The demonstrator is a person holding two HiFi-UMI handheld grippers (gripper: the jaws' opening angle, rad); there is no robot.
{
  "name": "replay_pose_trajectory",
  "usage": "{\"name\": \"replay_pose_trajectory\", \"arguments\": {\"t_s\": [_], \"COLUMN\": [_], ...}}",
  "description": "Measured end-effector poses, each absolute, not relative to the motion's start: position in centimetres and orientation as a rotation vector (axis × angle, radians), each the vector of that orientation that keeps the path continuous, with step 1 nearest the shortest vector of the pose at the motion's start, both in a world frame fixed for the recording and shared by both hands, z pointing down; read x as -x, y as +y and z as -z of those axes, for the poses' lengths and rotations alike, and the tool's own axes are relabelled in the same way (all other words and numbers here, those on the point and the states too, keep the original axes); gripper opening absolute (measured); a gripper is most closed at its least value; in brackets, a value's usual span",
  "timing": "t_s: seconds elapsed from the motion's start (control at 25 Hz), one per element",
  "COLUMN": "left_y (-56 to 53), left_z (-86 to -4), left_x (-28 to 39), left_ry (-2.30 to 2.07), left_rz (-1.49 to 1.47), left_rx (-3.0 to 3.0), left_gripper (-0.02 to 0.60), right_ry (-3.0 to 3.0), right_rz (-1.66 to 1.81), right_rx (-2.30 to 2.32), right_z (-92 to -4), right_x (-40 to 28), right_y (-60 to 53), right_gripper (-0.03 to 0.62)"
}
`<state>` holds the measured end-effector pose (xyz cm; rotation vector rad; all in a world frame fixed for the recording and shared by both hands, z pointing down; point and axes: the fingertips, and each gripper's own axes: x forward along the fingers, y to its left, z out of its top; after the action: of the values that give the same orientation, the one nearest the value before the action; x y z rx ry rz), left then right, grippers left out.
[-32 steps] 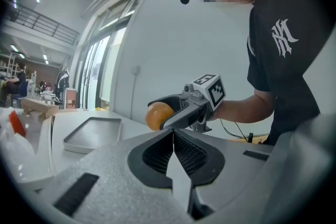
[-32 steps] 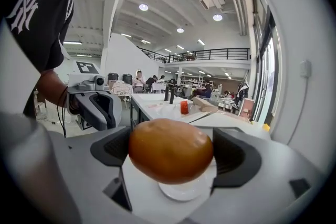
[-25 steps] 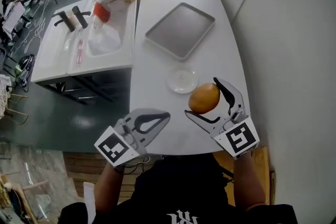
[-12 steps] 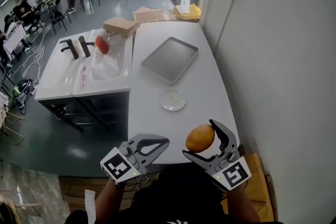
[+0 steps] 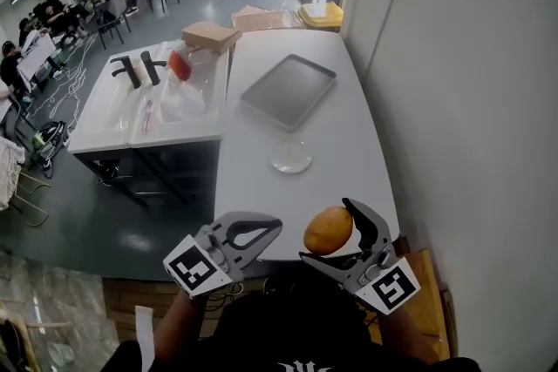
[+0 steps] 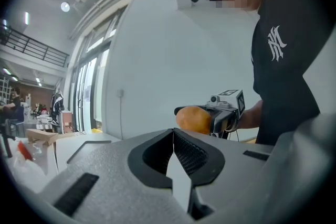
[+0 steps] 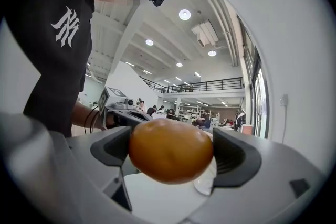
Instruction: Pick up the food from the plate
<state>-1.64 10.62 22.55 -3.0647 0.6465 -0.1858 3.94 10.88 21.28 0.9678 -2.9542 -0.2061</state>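
An orange-brown round piece of food (image 5: 329, 229) is clamped between the jaws of my right gripper (image 5: 330, 231), held in the air above the near edge of the white table (image 5: 349, 144). It fills the right gripper view as the food (image 7: 170, 150) between both pads. The small clear plate (image 5: 290, 157) lies bare on the table farther out, well apart from the food. My left gripper (image 5: 270, 228) hovers at the table's near left corner, jaws closed together on nothing; the left gripper view shows the left gripper (image 6: 174, 136) with the food (image 6: 193, 119) beyond it.
A grey metal tray (image 5: 288, 91) lies on the far part of the table. To the left stands a second white table (image 5: 105, 113) with black tools, a red item and plastic bags. Cardboard boxes (image 5: 212, 36) sit at the far end. A white wall runs along the right.
The right gripper with the food has come back from beside the plate toward the near table edge. The left gripper stayed near the corner. The head view tilted up.
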Motion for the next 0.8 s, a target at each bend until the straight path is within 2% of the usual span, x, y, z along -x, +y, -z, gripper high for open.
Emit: {"name": "replay_pose_trajectory", "arguments": {"t_s": [0.4, 0.8], "left_y": [12.3, 12.6], "left_z": [-23.3, -25.4], "left_x": [-2.5, -4.2], "left_ry": [0.743, 0.811], "left_rz": [0.225, 0.247], "left_rx": [3.087, 3.109], "left_gripper": [0.008, 0.008], "right_ry": [-3.04, -3.094], "right_rz": [0.111, 0.056], "right_rx": [-0.888, -0.829], "right_z": [-22.4, -24.2], "right_x": [-8.3, -9.6], "right_y": [10.9, 11.4], "right_gripper": [0.448, 0.448]}}
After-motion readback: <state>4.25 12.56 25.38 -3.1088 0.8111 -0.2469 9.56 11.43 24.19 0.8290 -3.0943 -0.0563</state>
